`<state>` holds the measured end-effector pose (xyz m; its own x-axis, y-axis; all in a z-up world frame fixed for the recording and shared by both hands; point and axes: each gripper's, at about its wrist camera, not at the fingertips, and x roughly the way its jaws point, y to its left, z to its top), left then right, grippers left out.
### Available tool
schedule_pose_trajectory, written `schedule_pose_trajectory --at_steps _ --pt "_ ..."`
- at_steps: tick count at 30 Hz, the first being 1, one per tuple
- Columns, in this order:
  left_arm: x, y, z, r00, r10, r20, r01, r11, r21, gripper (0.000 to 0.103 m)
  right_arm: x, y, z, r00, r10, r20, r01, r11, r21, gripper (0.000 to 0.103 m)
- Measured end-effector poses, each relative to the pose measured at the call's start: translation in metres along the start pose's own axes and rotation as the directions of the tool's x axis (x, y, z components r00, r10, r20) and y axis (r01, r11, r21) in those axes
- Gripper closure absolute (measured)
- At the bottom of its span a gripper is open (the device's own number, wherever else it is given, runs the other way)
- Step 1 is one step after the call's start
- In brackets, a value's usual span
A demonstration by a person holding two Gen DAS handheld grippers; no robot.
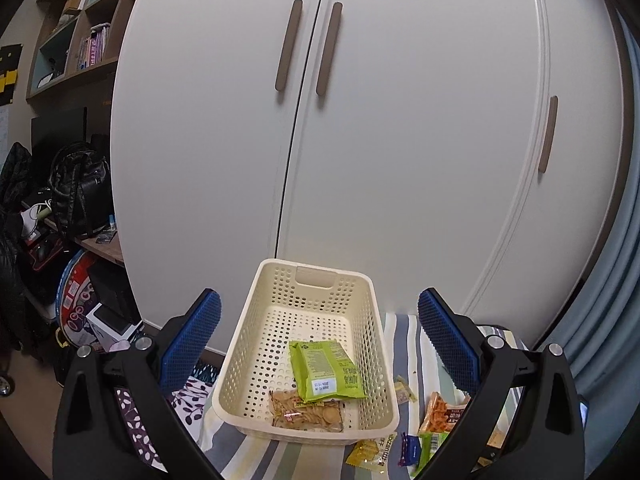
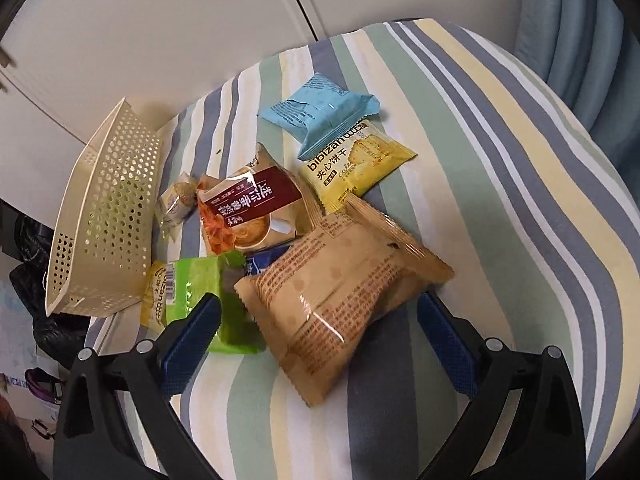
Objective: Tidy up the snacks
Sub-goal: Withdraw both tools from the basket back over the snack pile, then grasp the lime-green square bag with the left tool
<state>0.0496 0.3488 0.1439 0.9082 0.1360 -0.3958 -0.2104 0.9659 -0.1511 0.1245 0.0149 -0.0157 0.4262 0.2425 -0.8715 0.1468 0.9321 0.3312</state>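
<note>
A cream perforated basket (image 1: pixel 276 312) (image 2: pixel 108 184) stands on the striped bed cover. In it lie a green packet (image 1: pixel 326 370) and a clear cracker packet (image 1: pixel 308 414). My left gripper (image 1: pixel 318 308) hovers open above the basket, holding nothing. To the basket's right, several snacks lie loose: a tan packet (image 2: pixel 340 304), a dark red and orange packet (image 2: pixel 250 210), a yellow biscuit packet (image 2: pixel 360 164), a blue packet (image 2: pixel 318 112), a green packet (image 2: pixel 200 292) and a small wrapped sweet (image 2: pixel 178 200). My right gripper (image 2: pixel 318 316) is open just over the tan packet, one finger at each side.
White wardrobe doors (image 1: pixel 360 140) rise right behind the bed. A pale blue curtain (image 2: pixel 580 40) hangs at the right. Left of the bed are a black backpack (image 1: pixel 80 188), shelves (image 1: pixel 72 28) and floor clutter. Striped cover (image 2: pixel 500 200) lies bare to the right of the snacks.
</note>
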Motion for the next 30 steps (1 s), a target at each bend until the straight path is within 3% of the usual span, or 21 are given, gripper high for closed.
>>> schedule_pose_trajectory --at_steps 4,8,14,20,25,30 --pt "-0.008 -0.016 -0.010 1.000 -0.002 -0.029 0.004 0.997 0.071 0.003 0.013 0.007 0.006 0.997 -0.071 -0.010 0.070 0.997 -0.043 0.006" --pt "-0.013 -0.033 -0.025 0.998 -0.009 -0.064 0.017 0.993 0.117 0.003 0.017 0.002 0.008 0.995 -0.093 -0.028 0.090 0.991 -0.094 0.006" --pt "-0.003 -0.060 -0.057 0.983 -0.047 -0.179 0.075 0.985 0.158 0.003 0.000 -0.034 0.014 0.992 -0.127 0.006 0.126 0.984 -0.127 0.006" --pt "0.013 -0.086 -0.091 0.946 -0.115 -0.302 0.164 0.976 0.141 0.003 -0.015 -0.069 0.014 0.992 -0.124 0.023 0.126 0.989 -0.081 0.006" --pt "0.028 -0.112 -0.115 0.924 -0.113 -0.366 0.195 0.962 0.193 0.003 -0.021 -0.073 0.010 0.993 -0.101 0.056 0.107 0.989 -0.104 0.006" --pt "0.053 -0.131 -0.145 0.883 -0.089 -0.461 0.209 0.953 0.217 0.003 -0.024 -0.071 0.007 0.993 -0.066 0.096 0.077 0.989 -0.125 0.006"
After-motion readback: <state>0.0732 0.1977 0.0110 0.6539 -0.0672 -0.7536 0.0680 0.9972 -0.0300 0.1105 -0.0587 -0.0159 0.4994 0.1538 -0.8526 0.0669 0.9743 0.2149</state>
